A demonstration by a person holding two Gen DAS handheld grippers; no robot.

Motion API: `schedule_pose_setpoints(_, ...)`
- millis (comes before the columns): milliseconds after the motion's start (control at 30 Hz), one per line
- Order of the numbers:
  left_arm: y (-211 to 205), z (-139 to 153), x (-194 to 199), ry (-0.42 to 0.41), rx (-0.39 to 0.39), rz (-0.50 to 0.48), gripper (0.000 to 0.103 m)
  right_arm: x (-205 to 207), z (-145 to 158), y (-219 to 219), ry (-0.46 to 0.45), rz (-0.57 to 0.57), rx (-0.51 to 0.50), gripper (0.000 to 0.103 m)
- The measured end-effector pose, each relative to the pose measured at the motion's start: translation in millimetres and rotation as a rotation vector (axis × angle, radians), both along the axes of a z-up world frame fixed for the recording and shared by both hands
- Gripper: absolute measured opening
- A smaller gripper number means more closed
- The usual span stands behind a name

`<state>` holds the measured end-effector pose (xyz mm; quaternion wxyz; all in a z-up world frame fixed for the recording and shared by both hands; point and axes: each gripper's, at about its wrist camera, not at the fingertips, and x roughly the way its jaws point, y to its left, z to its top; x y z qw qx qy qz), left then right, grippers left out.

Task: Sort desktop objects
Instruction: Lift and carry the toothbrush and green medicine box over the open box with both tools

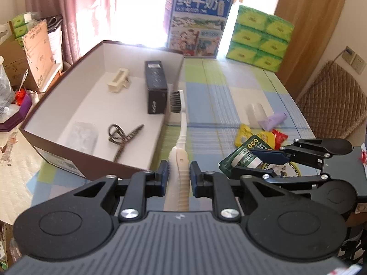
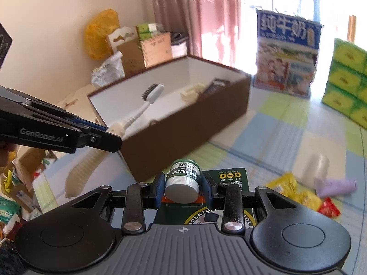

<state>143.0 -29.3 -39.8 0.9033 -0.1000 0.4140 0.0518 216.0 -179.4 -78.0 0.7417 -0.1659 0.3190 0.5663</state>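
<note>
At lower centre of the left wrist view, the left gripper (image 1: 179, 174) clamps the toothbrush (image 1: 181, 137) handle (bristles toward the box (image 1: 91, 169)). The right gripper (image 2: 183, 186) is closed on the small jar (image 2: 183, 180).

Bright daylight, window (image 1: 137, 11) glare blown out, fisheye bending at edges, motion blur in right view.

Toothbrush handle (image 1: 180, 183) end hidden behind gripper body, yellow wrappers (image 2: 293, 190) blurred
</note>
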Motion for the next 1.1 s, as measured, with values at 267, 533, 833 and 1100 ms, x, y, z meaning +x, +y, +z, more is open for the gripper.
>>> schedule_pose_setpoints(267, 47.1, 18.6, 10.3, -0.033, 0.036, 0.038, 0.016, -5.0, 23.9, 56.1, -0.030, 0.055, 0.090, 0.032)
schedule_pose_setpoints(533, 109.0, 22.9, 41.2, -0.032, 0.083, 0.065, 0.016, -1.0, 24.6, 128.1, -0.009, 0.100, 0.131, 0.032)
schedule_pose_setpoints(833, 158.6, -2.8, 94.9, 0.054, 0.090, 0.001, 0.016, 27.3, -3.5, 203.6, -0.065, 0.093, 0.051, 0.032)
schedule_pose_setpoints(1100, 186.3, -37.4, 147.2, 0.122, 0.055, -0.037, 0.016, 58.7, -40.1, 254.2, -0.123, 0.104, -0.076, 0.032)
